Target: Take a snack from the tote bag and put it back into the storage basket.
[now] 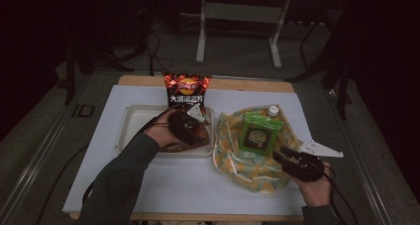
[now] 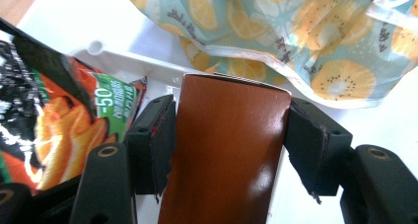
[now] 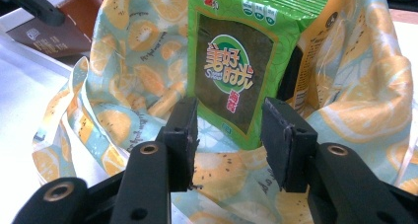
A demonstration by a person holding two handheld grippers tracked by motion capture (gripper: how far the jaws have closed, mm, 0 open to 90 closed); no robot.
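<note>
Our left gripper (image 2: 229,150) held a brown box (image 2: 226,150) between its pads over the white tray (image 1: 130,117). Our right gripper (image 3: 229,140) stood open before the green seaweed pack (image 3: 241,61) in the fruit-print bag (image 3: 123,81).

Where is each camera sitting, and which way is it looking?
High view: above the table, looking forward and down; both forearms and hands show.
Left gripper view: on the left gripper, looking along its jaws at a brown box.
Right gripper view: on the right gripper, facing a green packet.
All three share the fruit-print bag.
</note>
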